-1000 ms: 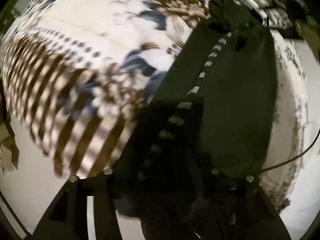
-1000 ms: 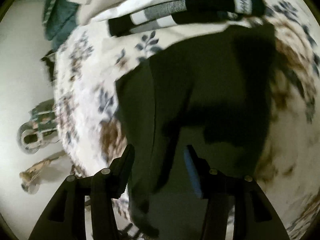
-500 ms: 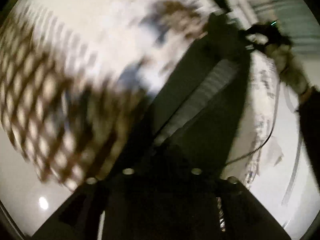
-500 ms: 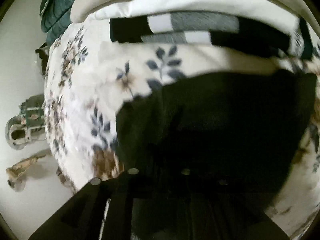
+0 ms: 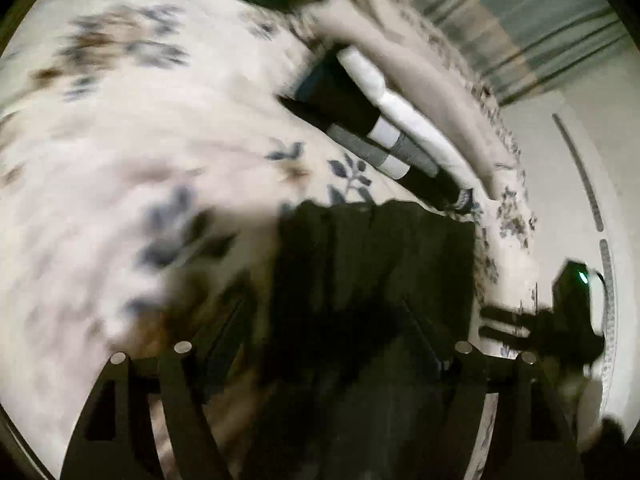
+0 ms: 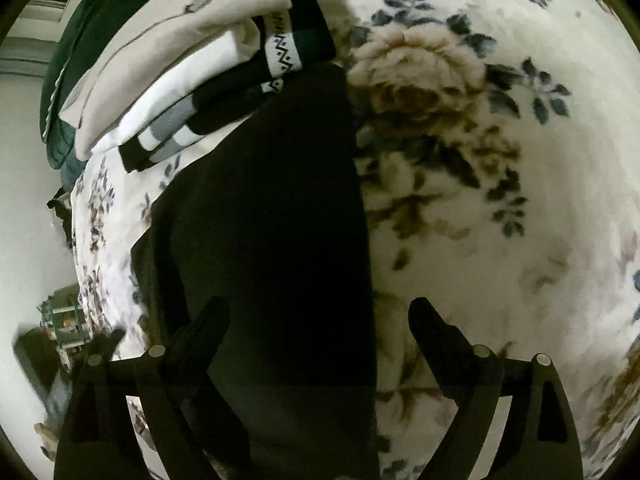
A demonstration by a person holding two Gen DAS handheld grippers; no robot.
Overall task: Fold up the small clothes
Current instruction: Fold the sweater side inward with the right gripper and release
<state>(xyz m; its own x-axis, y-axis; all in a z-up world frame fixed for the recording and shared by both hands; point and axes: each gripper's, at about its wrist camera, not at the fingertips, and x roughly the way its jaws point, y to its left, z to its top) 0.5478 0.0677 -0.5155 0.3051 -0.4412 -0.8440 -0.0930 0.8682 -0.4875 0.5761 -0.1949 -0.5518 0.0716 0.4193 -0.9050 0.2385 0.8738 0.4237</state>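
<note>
A black garment (image 6: 272,216) lies flat on the floral bedspread (image 6: 460,128), folded into a long strip. My right gripper (image 6: 316,312) is open above its near end; the left finger (image 6: 208,328) is over the cloth, the right finger (image 6: 436,328) over the bedspread. In the left wrist view the same black garment (image 5: 376,264) lies straight ahead. My left gripper (image 5: 324,320) is open with its fingers spread wide over the cloth, and the view is blurred by motion.
A stack of folded clothes (image 6: 188,92), white, grey and black striped, lies beyond the garment and shows in the left view (image 5: 384,136) too. A dark green blanket (image 6: 92,32) is behind it. The bed edge and floor lie to the left (image 6: 36,208).
Both grippers were shut on the black garment half a second ago and have opened. The garment now lies folded on the bed. The left view swung toward the clothes stack.
</note>
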